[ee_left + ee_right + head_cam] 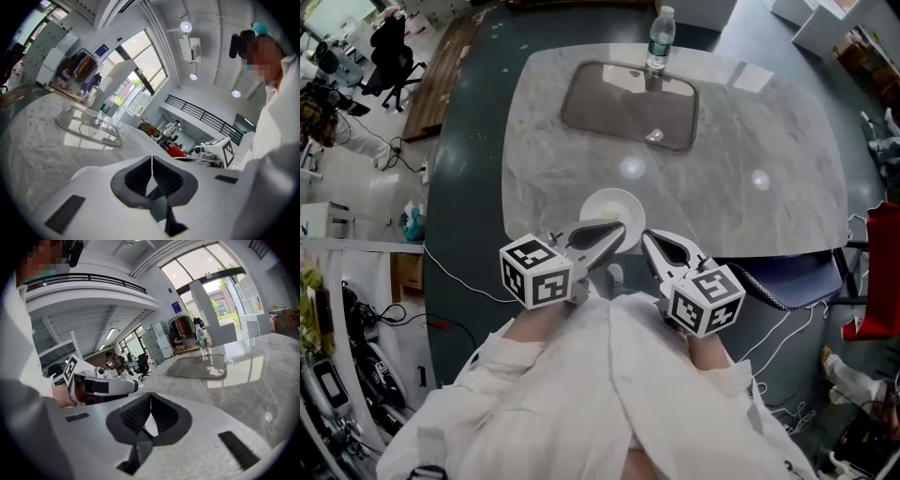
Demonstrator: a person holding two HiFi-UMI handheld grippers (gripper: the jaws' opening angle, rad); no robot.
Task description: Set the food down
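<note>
While the left gripper (617, 232) and right gripper (649, 240) are both pressed together on nothing, no food shows. They could bump the white plate (609, 200) off the table's (769, 187) six o'clock edge.

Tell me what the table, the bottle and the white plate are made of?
Table: probably polished marble or stone; grey veins, lamp glints.
Bottle: likely clear plastic; see-through, with a label.
Plate: smooth white, perhaps ceramic or plastic; cannot tell which.
</note>
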